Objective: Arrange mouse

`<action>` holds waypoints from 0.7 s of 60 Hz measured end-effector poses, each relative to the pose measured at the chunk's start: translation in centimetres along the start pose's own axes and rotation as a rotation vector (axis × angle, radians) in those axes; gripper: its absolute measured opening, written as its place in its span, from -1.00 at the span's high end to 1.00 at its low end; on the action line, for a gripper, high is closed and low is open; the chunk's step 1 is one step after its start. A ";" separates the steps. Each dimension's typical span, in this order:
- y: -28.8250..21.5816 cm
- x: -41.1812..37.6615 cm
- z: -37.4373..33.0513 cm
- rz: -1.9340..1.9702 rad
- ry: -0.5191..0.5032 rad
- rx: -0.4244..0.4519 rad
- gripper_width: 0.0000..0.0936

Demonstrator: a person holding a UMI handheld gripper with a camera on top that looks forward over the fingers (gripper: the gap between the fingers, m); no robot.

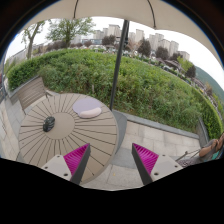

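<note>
Claw [111, 160] fingers spread apart, pink pads [75, 156] facing in, nothing between them, paved terrace floor [150, 135] below. Dark mouse [48, 123] sits on the round slatted table [60, 135], ahead and left of the left finger, well apart from it, with a pale flat pad [88, 110] near it on the tabletop. Umbrella pole [118, 68] stands beyond the table, hedge [110, 75] and buildings behind.

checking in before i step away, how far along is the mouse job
Nothing looks done yet. The mouse lies on the round table, some way from the pale mouse pad and not on it. The gripper is open, its fingers empty, held back from the table with the mouse ahead and to one side. Left to do: reach the mouse, grip it and place it, probably on the mouse pad.
</note>
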State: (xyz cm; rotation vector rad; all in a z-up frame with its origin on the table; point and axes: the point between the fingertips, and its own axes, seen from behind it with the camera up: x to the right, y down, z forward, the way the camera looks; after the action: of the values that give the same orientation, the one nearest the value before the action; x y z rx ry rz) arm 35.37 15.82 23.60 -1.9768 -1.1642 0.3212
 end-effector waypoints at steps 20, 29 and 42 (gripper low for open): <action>-1.2 -11.4 0.0 -0.064 -0.141 0.006 -0.82; -1.7 -17.6 0.3 -0.091 -0.189 0.004 -0.82; -1.7 -27.0 0.2 -0.127 -0.266 -0.005 -0.82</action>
State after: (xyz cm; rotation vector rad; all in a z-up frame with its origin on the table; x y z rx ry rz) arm 19.56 -5.80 20.10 -1.8938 -1.4519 0.5269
